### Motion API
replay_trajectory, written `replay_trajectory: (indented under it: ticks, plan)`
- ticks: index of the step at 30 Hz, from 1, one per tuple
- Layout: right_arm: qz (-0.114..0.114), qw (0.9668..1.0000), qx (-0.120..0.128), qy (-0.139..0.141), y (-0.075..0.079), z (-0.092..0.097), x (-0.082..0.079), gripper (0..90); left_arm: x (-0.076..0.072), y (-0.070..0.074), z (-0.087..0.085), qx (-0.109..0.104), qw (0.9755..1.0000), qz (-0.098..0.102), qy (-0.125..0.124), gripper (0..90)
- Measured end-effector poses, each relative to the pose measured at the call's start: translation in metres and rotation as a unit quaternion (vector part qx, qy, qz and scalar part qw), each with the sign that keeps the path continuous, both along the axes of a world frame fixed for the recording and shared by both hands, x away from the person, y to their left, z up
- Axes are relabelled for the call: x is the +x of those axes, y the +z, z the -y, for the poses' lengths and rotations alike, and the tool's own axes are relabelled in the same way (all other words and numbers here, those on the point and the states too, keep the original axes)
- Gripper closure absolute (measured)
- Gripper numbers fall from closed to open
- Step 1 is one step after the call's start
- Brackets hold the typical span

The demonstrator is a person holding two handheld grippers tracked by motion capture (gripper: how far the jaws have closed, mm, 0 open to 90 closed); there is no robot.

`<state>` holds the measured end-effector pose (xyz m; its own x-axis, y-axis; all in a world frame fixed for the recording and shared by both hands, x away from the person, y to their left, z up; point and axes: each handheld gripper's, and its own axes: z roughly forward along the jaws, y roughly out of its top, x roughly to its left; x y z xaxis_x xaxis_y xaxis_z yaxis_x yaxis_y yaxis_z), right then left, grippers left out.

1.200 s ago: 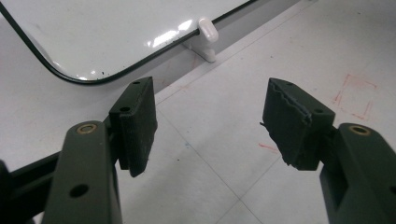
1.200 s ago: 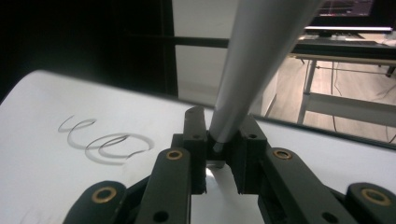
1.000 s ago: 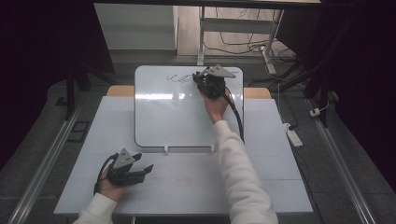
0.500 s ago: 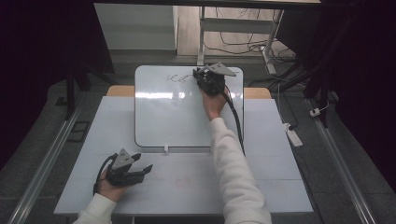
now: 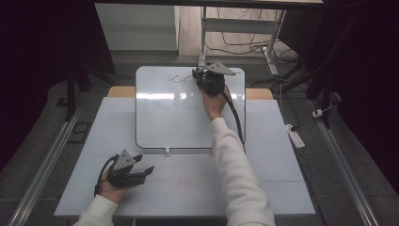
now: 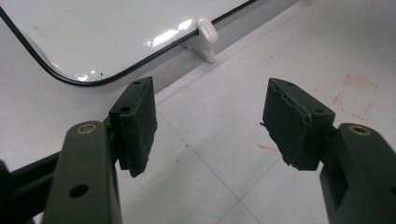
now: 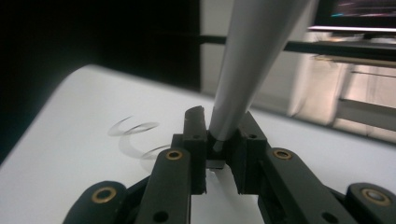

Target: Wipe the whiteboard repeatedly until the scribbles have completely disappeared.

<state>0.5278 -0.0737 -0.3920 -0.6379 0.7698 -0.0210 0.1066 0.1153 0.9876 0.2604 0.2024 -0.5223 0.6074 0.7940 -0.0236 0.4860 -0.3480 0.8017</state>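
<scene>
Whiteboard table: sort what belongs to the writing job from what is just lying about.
In the job:
- whiteboard, with scribbles near its far edge
- grey pen, clamped in the right gripper

Lying about:
- left gripper, open, resting on the table
- white clip at the board's near edge
- power strip on the floor

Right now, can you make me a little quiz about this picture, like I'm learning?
1. True or false: the left tool is holding something.
2. What does the right tool grip? A) a grey marker B) a spoon C) a cup
3. Fill in: the scribbles sit near the ____ edge of the whiteboard.

Key
1. False; its jaws stand open over the bare table.
2. A.
3. Far; they lie beside the right tool at the board's top in the high view.
</scene>
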Motion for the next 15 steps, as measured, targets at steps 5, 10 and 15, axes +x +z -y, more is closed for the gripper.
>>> replay_trajectory:
  ticks: [5, 10, 15]
  plan:
    - [0.009, 0.9975, -0.052, 0.047, -0.006, -0.022, -0.009, 77.6, -0.001, 0.0, 0.0, 0.002, 1.0, 0.001, -0.001, 35.5]
    - [-0.001, 1.0, 0.008, -0.005, 0.004, -0.005, 0.005, 77.6, -0.001, 0.0, -0.001, -0.001, 1.0, 0.001, 0.0, 35.5]
    - [-0.002, 0.9978, -0.037, 0.055, -0.006, -0.029, -0.006, 77.6, 0.001, 0.0, 0.0, 0.0, 1.0, -0.001, -0.001, 35.5]
